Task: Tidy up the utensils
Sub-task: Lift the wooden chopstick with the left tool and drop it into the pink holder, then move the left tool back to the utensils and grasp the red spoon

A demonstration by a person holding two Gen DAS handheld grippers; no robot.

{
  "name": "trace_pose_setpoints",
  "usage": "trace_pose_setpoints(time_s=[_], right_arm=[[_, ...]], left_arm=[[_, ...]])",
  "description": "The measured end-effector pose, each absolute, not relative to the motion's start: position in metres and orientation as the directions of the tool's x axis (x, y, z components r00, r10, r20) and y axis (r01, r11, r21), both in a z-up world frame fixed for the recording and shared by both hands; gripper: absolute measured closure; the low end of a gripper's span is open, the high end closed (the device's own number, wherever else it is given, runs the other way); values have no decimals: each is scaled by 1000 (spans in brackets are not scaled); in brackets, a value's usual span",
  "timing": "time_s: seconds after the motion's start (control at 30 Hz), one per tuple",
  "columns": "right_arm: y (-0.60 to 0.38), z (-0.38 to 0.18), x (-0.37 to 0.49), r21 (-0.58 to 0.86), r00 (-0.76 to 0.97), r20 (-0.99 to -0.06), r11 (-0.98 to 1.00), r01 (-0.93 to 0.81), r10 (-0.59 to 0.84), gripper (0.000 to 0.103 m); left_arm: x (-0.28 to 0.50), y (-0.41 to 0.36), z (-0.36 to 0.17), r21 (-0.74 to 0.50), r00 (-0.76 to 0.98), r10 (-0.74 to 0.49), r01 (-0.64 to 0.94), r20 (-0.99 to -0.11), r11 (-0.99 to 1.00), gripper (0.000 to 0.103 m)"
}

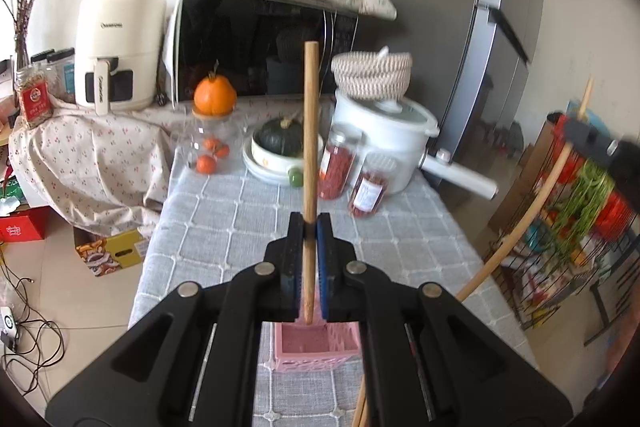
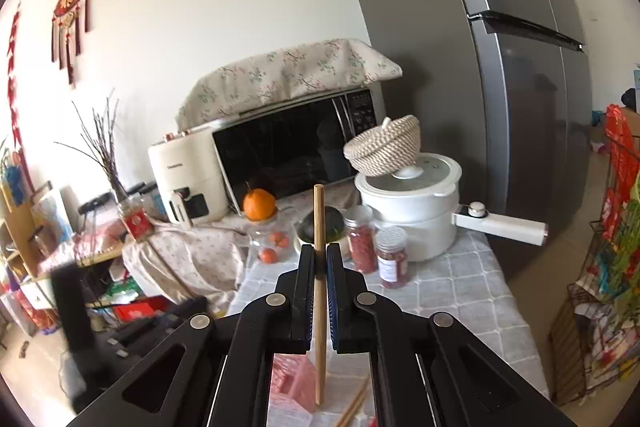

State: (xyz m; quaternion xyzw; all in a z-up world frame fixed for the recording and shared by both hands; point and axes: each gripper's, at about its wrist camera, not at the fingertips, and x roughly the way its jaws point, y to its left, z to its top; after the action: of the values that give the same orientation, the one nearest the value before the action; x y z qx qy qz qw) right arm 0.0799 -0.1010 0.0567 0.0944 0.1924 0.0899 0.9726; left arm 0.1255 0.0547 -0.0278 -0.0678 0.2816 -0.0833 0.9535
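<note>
My left gripper (image 1: 310, 227) is shut on a thick wooden stick (image 1: 310, 131), a utensil handle held upright above the pink slotted holder (image 1: 316, 349) on the grey checked tablecloth. My right gripper (image 2: 320, 251) is shut on a thin wooden chopstick (image 2: 319, 219), also upright, with the pink holder (image 2: 294, 381) below and to its left. In the left wrist view the right gripper (image 1: 600, 143) shows blurred at far right with its chopstick (image 1: 524, 223). More chopsticks (image 2: 354, 407) lie on the cloth near the holder.
At the table's far end stand a white pot (image 1: 384, 143) with a woven basket on it, two red-filled jars (image 1: 336, 167), a squash in a bowl (image 1: 280, 143) and a glass jar of oranges (image 1: 210, 147). Behind are a microwave (image 1: 260, 47), air fryer (image 1: 118, 51) and fridge (image 2: 500, 67). A wire rack (image 1: 568, 239) stands at right.
</note>
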Motion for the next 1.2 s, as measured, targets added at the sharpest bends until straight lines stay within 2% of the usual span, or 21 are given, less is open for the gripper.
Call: trace_pose_setpoints(time_s=[0.13, 0.33, 0.67, 0.8, 0.87, 1.07, 1.2], right_arm=[[-95, 55, 88, 258, 910, -337, 953, -157, 241, 97], [-91, 40, 107, 322, 893, -348, 931, -172, 285, 97], [-77, 20, 127, 313, 887, -358, 932, -181, 292, 97], [-68, 7, 138, 295, 874, -395, 940, -171, 283, 97], [-62, -4, 144, 282, 862, -424, 945, -167, 279, 97], [-49, -28, 156, 252, 835, -482, 955, -158, 265, 97], [-46, -36, 160, 250, 827, -497, 956, -154, 263, 97]], left_arm=[[137, 52, -43, -181, 785, -201, 115, -585, 977, 96], [144, 51, -46, -193, 769, -209, 113, -604, 975, 95], [123, 71, -35, -176, 764, -170, 76, -622, 981, 59], [114, 80, -44, -155, 745, -147, 60, -651, 986, 53], [110, 83, -50, -146, 736, -137, 53, -663, 988, 44], [102, 90, -59, -93, 721, -85, 28, -688, 995, 29], [99, 95, -63, -98, 709, -81, 17, -700, 995, 27]])
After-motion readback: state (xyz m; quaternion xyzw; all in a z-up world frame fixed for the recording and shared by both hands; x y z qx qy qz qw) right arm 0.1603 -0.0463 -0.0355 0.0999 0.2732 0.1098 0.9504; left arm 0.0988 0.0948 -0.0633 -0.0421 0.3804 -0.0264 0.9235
